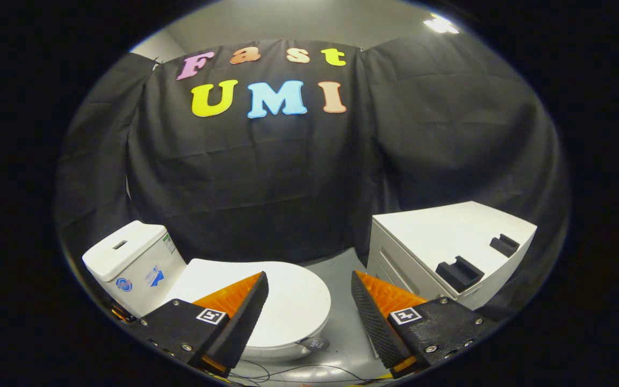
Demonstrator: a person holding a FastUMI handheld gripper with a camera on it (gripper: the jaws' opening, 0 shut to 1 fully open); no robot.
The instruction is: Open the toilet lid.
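Observation:
A white toilet stands low on the left, its lid [288, 298] lying flat and closed over the bowl, with the white tank [132, 263] behind it to the left. My gripper [309, 285] hovers above the lid's right part, fingers wide apart and open, nothing between them. The left finger [245, 312] overlaps the lid's near side; the right finger [374, 312] is over the grey floor to the lid's right.
A white cabinet [449, 242] with two dark brackets on top stands to the right of the toilet. A strip of grey floor [336, 263] runs between them. Thin cables [299, 371] lie on the floor near the bowl. Black cloth walls close the back.

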